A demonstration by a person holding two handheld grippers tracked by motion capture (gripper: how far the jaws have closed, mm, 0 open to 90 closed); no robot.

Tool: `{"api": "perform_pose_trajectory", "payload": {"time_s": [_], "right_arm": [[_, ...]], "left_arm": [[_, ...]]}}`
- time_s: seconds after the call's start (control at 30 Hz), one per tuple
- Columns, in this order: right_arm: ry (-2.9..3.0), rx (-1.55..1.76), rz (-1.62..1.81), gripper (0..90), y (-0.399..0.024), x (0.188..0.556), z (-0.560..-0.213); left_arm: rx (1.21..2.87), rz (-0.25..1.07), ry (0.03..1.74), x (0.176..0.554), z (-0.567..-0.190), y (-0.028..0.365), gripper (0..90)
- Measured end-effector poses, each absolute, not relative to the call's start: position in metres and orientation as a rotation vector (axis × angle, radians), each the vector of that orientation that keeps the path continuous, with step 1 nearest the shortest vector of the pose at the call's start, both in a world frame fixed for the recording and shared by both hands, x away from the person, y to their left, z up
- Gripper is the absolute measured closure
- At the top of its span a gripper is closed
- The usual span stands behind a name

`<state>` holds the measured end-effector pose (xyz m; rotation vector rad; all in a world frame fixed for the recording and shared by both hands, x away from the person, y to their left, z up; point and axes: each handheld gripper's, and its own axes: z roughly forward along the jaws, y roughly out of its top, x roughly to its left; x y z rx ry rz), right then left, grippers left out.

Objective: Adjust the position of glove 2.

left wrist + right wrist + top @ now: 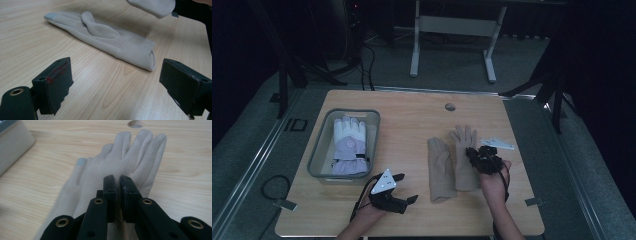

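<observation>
Right of the grey plastic bin on the pale wooden table: two beige suede gloves. Nearer the bin, first beige glove flat, untouched. Farther from the bin, second beige glove pinched in the right gripper, jaws clamped tight on the fabric, cuff end raised. Inside the bin: one white-and-lilac padded ski glove, apparently sorted already. Remaining, by judgement: both beige gloves. Below the bin's right corner: left gripper, jaws spread wide, empty, low and aimed at the flat glove's cuff.

dim room, grey floor, white-legged desk
</observation>
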<state>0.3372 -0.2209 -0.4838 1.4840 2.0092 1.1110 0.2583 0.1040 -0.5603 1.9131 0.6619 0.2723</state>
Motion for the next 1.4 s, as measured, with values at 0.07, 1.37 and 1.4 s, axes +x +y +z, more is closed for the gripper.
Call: {"api": "perform_pose_trajectory", "payload": {"time_s": [0.07, 1.37, 1.4], "right_arm": [[2.024, 1.474, 1.124, 83.4, -0.211, 0.336, -0.484], [2.299, 1.284, 1.132, 23.9, -0.166, 0.339, -0.519], [2.337, 1.257, 1.151, 18.5, -0.168, 0.34, -0.519]], "left_arm": [[1.914, 0.271, 0.663, 0.258, -0.56, 0.104, 11.3], [1.926, 0.292, 0.658, 0.255, -0.557, 0.099, 11.3], [1.932, 0.299, 0.652, 0.254, -0.557, 0.097, 11.3]]}}
